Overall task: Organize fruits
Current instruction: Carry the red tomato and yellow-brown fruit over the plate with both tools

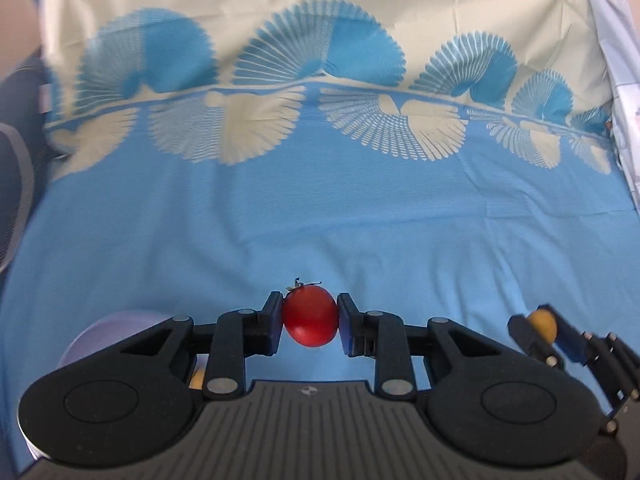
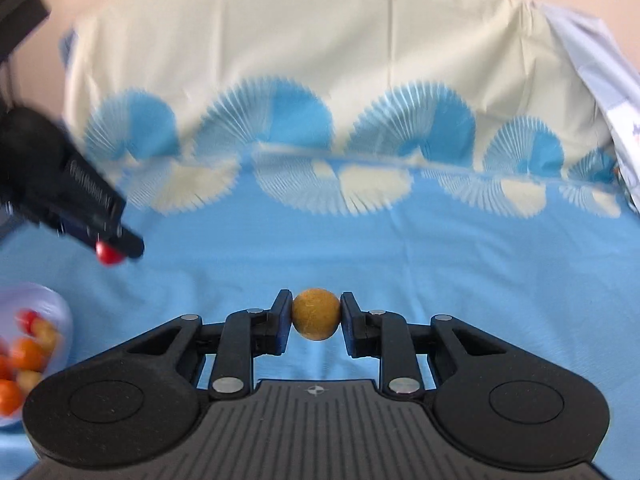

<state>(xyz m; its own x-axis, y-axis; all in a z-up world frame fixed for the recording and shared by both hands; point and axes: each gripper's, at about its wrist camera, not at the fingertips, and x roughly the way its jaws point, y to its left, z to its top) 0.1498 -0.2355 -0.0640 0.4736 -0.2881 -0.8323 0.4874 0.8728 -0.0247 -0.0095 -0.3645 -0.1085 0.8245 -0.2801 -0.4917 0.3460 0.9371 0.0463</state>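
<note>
Two black grippers, each clamped on one small fruit above a blue cloth.

Nearest the left wrist camera, the left gripper (image 1: 310,320) has its blue pads pressed on either side of a red tomato (image 1: 310,316), stalk uppermost, held clear of the blue-and-cream cloth (image 1: 320,200). The right gripper (image 2: 316,316) pinches a round yellow-orange fruit (image 2: 316,314) between its pads, also off the cloth. In the right wrist view a pale bowl (image 2: 60,312) sits at the lower left on the cloth, holding red, orange and yellowish fruits (image 2: 24,356), blurred; the left gripper with its tomato hangs above and beyond it.
</note>
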